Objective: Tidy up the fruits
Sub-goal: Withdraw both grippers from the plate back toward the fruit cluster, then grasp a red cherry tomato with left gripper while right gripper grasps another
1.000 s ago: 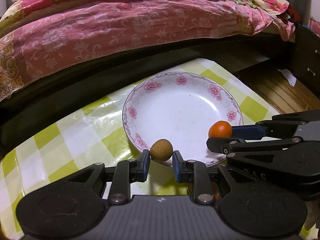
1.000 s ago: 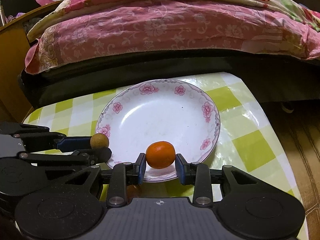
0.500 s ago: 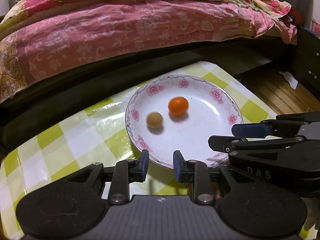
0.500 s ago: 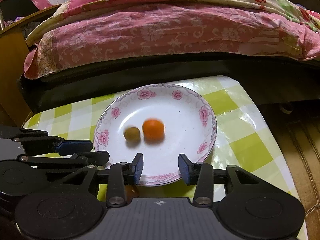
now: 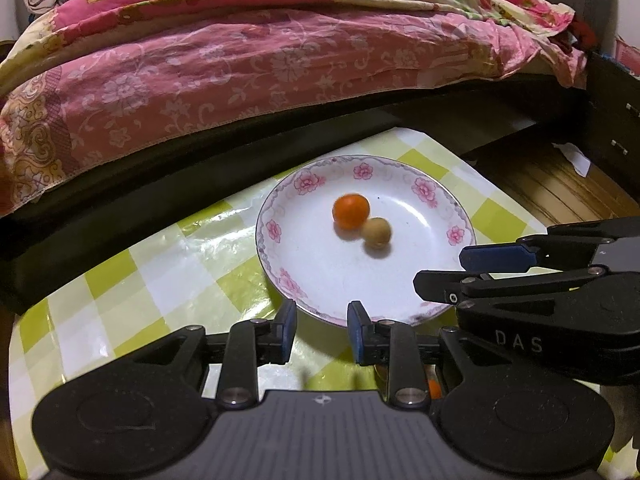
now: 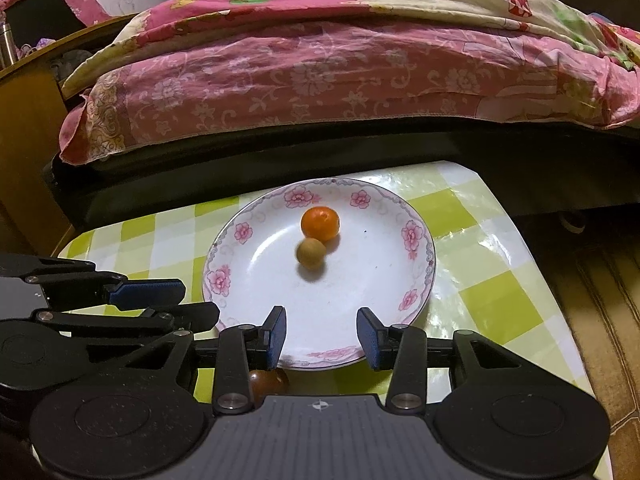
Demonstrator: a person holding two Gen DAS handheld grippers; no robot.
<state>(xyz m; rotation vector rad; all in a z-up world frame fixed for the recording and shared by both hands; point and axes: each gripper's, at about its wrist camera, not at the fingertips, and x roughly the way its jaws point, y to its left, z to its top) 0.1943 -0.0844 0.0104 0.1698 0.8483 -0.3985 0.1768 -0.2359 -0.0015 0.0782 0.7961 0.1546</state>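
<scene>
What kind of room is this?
Probably a bedroom: a bed with a pink flowered quilt stands right behind the small table with the green checked cloth, where a flowered plate holds fruit.

In the right wrist view, the orange (image 6: pixel 320 223) touches the smaller fruit (image 6: pixel 311 253) below-left, both on the centre-frame plate (image 6: pixel 384 280), bed (image 6: pixel 320 80) above.

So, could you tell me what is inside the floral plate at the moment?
The plate holds an orange fruit and a smaller tan fruit, side by side and apparently touching. The right gripper covers part of the near rim.
</scene>
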